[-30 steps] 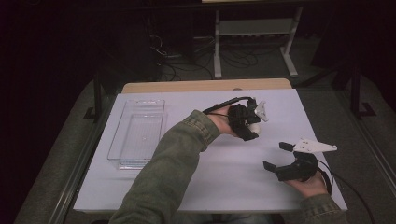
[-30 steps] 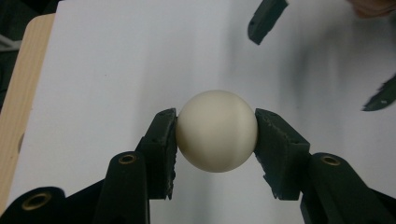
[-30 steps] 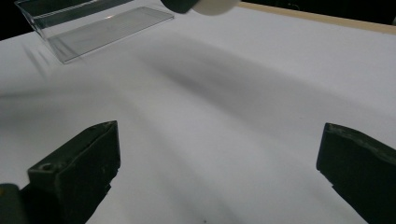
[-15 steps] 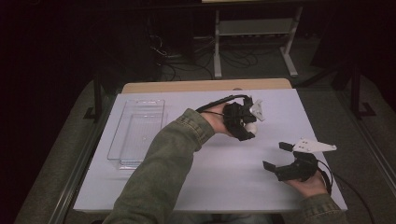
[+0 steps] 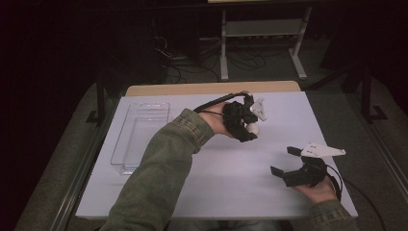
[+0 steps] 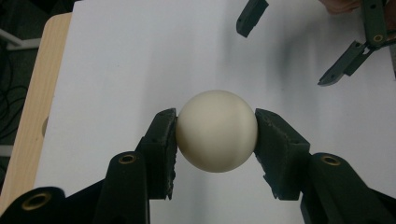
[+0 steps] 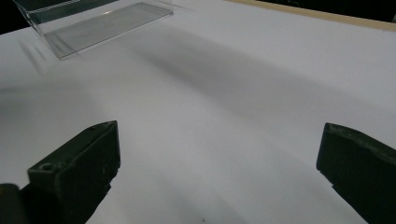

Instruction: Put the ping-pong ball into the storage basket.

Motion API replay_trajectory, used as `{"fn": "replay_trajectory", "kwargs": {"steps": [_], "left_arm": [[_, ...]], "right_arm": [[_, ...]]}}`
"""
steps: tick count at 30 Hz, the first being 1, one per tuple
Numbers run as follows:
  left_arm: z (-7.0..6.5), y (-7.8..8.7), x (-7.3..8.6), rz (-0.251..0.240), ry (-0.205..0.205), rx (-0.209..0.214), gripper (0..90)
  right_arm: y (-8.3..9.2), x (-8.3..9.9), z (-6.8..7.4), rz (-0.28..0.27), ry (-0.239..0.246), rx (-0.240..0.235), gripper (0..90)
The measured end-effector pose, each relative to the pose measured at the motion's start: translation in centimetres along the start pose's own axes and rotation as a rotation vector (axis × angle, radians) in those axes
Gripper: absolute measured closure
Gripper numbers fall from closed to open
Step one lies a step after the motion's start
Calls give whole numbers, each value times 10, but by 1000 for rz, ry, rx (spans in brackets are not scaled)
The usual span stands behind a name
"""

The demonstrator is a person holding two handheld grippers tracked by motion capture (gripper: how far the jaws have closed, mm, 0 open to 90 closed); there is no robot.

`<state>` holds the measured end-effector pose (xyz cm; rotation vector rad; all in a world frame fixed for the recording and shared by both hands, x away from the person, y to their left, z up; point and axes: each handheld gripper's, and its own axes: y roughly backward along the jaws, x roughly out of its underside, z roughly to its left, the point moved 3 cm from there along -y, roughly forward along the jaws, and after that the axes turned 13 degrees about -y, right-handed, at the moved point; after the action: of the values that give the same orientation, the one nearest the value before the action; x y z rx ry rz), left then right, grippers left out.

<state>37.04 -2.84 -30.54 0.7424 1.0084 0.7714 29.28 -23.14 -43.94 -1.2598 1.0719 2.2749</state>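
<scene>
A dim room with a metal stand and loose cables lies behind a white-topped table (image 5: pixel 202 192). Taking the clear tray (image 5: pixel 139 137) near the table's left edge as the landmark, the person's green sleeve (image 5: pixel 159 178) crosses just to its right. Farther right of the tray, the left gripper (image 5: pixel 248 126) clamps both pads on a cream ball (image 6: pixel 216 130). Since a second ago it has risen slightly and the ball seems clear of the tabletop, so the pick-up looks done and a carry, perhaps toward the tray, likely comes next. The right gripper (image 5: pixel 285 161), farthest from the tray, rests with its jaws spread wide and nothing between them.
</scene>
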Motion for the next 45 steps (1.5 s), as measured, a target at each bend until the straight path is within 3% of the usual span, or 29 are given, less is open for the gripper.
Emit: {"fn": "replay_trajectory", "kwargs": {"steps": [16,26,31,45], "left_arm": [[-3,11,8,31,-5,-6,505],[-3,30,22,50,19,-27,505],[-5,38,26,29,24,-22,504],[-6,54,44,60,50,-55,504]], "right_arm": [[0,0,0,0,2,3,0],[0,0,0,2,5,4,0],[0,0,-1,3,4,6,0],[-1,1,0,7,5,8,0]]}}
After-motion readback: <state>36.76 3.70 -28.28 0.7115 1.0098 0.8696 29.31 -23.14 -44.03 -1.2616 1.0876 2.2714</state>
